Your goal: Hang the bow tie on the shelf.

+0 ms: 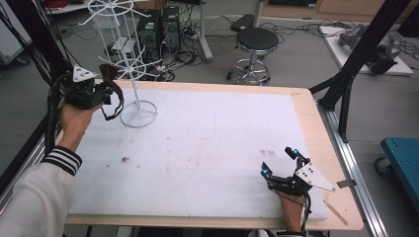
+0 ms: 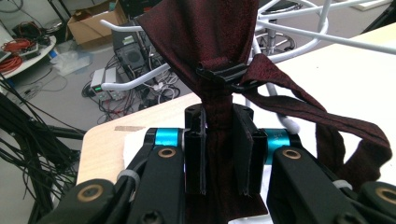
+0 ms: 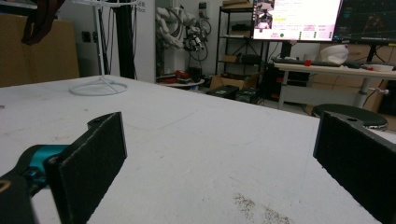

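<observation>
Left gripper (image 1: pixel 101 94), at the bench's (image 1: pixel 197 148) ten o'clock edge, jaws clamping a dark red fabric bow tie (image 2: pixel 219 60) beside the white wire rack (image 1: pixel 129 64) — right gripper (image 1: pixel 281 163), five o'clock, jaws spread wide, empty.

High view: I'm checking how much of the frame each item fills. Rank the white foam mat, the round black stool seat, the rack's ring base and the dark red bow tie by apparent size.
1. White foam mat, by far the largest.
2. Stool seat.
3. Ring base, close to the seat; the seat is farther from the camera, so this order is unsure.
4. Bow tie, held in the left gripper.
</observation>
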Demonstrator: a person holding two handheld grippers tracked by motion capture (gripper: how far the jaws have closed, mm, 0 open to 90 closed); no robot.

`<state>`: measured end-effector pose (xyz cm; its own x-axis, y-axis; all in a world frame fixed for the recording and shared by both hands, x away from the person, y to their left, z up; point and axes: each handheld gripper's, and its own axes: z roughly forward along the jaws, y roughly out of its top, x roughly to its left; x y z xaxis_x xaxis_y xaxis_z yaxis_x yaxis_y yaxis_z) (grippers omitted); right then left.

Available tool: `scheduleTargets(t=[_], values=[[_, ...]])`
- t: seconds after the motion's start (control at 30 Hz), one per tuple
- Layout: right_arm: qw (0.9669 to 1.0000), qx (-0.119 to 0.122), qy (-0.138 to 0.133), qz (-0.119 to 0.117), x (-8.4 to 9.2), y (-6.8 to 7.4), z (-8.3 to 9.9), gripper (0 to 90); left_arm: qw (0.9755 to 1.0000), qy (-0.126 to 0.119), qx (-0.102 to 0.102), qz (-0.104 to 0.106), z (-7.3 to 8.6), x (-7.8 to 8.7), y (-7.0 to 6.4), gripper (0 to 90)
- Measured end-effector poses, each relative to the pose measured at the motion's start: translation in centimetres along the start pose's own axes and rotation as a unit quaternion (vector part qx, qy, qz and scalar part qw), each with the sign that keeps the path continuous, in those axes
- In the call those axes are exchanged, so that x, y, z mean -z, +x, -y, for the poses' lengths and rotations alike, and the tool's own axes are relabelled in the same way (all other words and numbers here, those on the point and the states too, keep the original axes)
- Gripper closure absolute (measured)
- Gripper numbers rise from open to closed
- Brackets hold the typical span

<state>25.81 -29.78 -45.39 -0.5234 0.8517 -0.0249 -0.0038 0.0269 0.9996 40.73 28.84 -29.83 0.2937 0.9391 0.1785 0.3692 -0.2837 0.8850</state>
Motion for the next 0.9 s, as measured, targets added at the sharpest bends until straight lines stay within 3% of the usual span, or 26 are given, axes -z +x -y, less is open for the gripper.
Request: scheduleTargets(t=[0.3,0.63,0.9], values=[[1.0000,-0.001,0.001,0.000,0.0,0.0,0.0,1.9,0.9999,0.009,0.011,-0.001,1.5,-0.8,-0.2,75.7],[1.0000,-0.002,0.001,0.000,0.0,0.1,0.0,1.9,0.9996,0.026,0.005,-0.001,2.8,-0.9,-0.2,75.6],[1.0000,0.002,0.000,0.000,0.0,0.0,0.0,1.9,0.9996,0.025,0.007,0.005,3.0,-0.6,0.0,73.7]])
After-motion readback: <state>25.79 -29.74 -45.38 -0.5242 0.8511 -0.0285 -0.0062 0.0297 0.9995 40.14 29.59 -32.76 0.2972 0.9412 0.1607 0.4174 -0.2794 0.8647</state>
